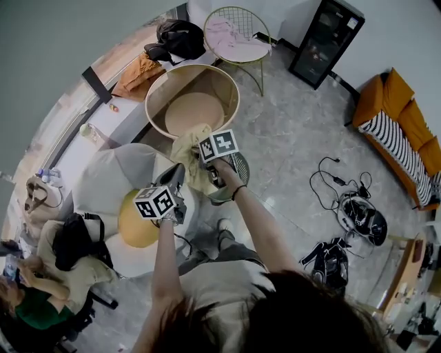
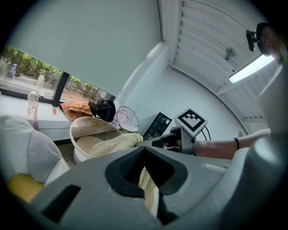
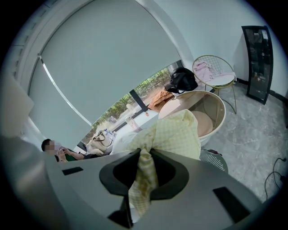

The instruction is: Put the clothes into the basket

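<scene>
Right now we have both grippers on one pale yellow checked garment point(image 1: 187, 155). The left gripper point(image 1: 176, 176) is clamped on a fold of it. In the left gripper view its jaws point(image 2: 145, 155) are together at the tips, with the checked cloth point(image 2: 114, 143) pinched between them and trailing down through the gap. The right gripper point(image 1: 205, 146) is closed on the cloth as well. In the right gripper view point(image 3: 143, 155) a twisted strip of the garment point(image 3: 175, 134) is caught between the jaws and billows out beyond them.

The garment hangs in the air between the two grippers, on the near side of the basket point(image 1: 231, 89) and not inside it. Its upper edge shows against the basket's near rim, but we cannot tell whether it touches. The basket is a large round beige tub, open and upright, and we also see it from the left gripper point(image 2: 78, 128) and from the right gripper point(image 3: 216, 105).

Far beyond the basket stands a wire chair point(image 1: 256, 21) with a pink cloth point(image 1: 238, 38) on its seat. To its left, a black bag point(image 1: 178, 36) and an orange garment point(image 1: 138, 72) lie on the window ledge. A round wire-mesh thing point(image 1: 240, 165) sits on the floor below the right gripper. At the left is a white beanbag seat point(image 1: 114, 176) with a yellow cushion point(image 1: 134, 227), and a seated person point(image 1: 41, 276) is near left. An orange sofa point(image 1: 406, 117) stands at the far right.
</scene>
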`<state>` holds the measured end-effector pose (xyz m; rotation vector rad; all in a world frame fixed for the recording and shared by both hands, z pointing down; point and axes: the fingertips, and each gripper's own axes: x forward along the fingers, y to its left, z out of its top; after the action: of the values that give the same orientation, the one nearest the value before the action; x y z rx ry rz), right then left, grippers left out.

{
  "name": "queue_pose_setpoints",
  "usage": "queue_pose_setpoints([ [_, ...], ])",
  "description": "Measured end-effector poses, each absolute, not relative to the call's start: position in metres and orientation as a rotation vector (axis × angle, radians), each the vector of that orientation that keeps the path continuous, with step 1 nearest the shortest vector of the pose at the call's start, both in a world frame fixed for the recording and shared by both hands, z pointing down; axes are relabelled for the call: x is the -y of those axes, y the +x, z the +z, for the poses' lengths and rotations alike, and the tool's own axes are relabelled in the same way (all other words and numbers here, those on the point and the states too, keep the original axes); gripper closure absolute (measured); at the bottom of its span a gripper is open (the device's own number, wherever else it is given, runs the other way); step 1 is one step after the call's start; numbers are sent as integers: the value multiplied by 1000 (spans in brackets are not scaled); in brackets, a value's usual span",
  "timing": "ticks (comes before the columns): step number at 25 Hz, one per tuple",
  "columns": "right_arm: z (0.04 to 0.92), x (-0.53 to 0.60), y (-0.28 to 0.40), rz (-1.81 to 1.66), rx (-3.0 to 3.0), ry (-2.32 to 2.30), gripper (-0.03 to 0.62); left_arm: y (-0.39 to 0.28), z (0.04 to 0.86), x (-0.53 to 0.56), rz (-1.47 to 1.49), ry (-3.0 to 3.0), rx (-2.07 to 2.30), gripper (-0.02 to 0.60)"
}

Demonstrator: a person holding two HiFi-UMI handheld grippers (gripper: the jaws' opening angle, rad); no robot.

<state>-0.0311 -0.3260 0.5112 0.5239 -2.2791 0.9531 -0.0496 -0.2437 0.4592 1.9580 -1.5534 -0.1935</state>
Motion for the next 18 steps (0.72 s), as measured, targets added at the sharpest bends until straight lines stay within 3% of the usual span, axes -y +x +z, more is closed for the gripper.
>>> queue_pose_setpoints([
  [18,526,369,44,954,2246,578,543,20,464,293,-145,2003,1478,571],
])
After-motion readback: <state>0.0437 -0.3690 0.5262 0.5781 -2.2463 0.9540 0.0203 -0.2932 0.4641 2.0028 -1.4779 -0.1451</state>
